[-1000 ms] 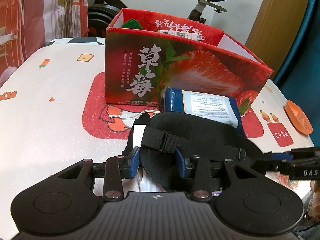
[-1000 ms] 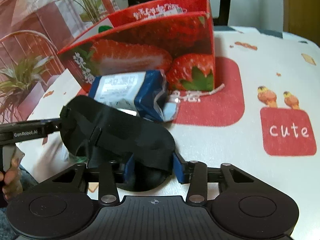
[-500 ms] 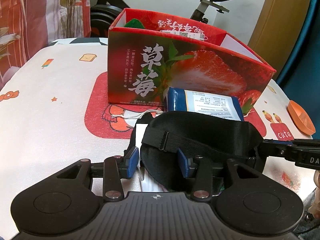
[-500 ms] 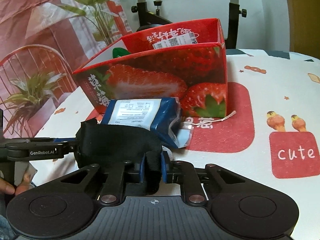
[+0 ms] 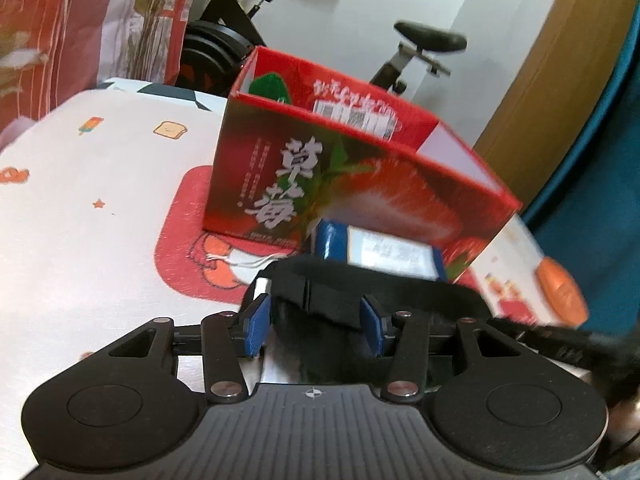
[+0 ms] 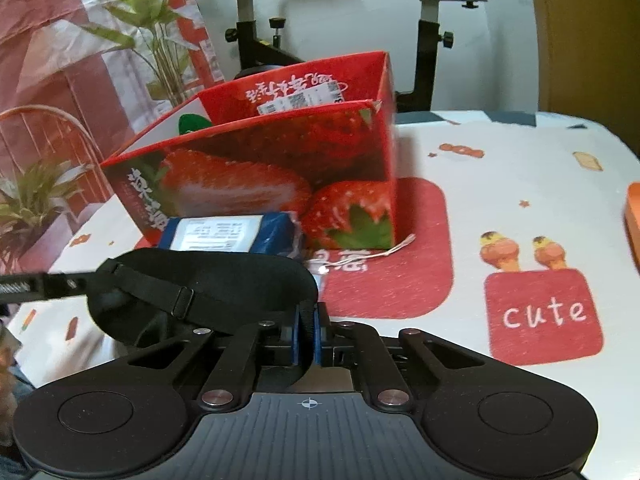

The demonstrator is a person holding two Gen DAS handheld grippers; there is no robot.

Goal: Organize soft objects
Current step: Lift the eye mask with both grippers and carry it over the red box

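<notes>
My right gripper (image 6: pixel 306 338) is clamping down now: a second ago its jaws stood apart around the black eye mask (image 6: pixel 208 280), and now the blue pads are pinching the mask's edge flat. My left gripper (image 5: pixel 316 326) is opening, its pads straddling the strap (image 5: pixel 320 294) without pressing it. So I'm reading this as a handover to the right, ready for lifting toward the strawberry box (image 6: pixel 276 176) at twelve o'clock. The mask is sagging, soft matte fabric with elastic webbing; the blue packet (image 6: pixel 232 234) behind it is glossy and pillowy, leaning against stiff printed cardboard.
</notes>
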